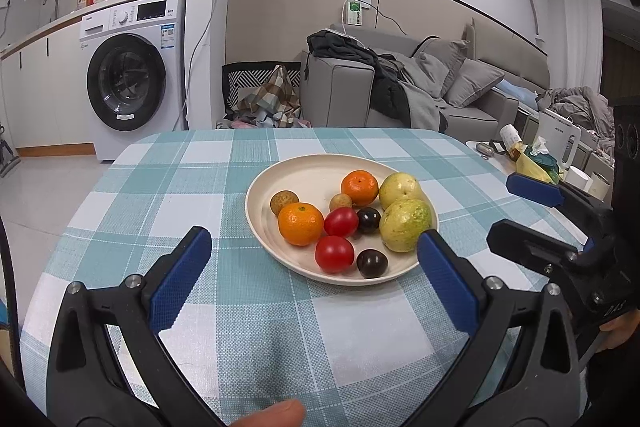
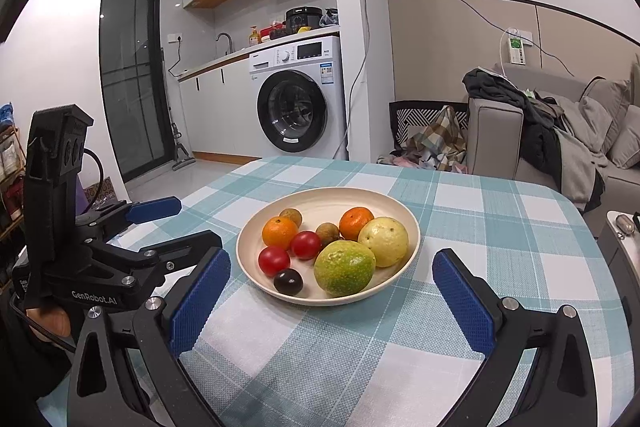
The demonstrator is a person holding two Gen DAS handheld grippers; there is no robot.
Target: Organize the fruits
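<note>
Fruits sit together on a cream plate [image 1: 280,183] at the centre of both frames, on a table under a teal-and-white checked cloth [image 1: 192,187]. In the left wrist view there are two oranges [image 1: 301,223], two red tomatoes [image 1: 334,254], two dark plums [image 1: 372,263], two small brown longan-like fruits [image 1: 284,202] and two large yellow-green fruits [image 1: 405,230]. All of them lie within the rim, mixed rather than grouped by kind.

The left gripper [image 1: 314,251] hovers low in its frame, its blue pads spread wide with nothing between them. The right gripper [image 2: 332,271] does likewise, wide apart and holding nothing, just short of the plate's near edge.

This layout fits two stages equally well: fruits gathered onto the plate and the job finished, or a pile waiting to be sorted off it. The pictures do not settle which.

If any fruit is to be handled, the care is the same. Round, smooth skins roll, so the pads should close across the widest part and squarely. The tomatoes and plums look soft and would bruise under a hard squeeze. Neighbours touch, so an approach from above would probably disturb fewer of them. The plate may slide on the cloth if nudged.
</note>
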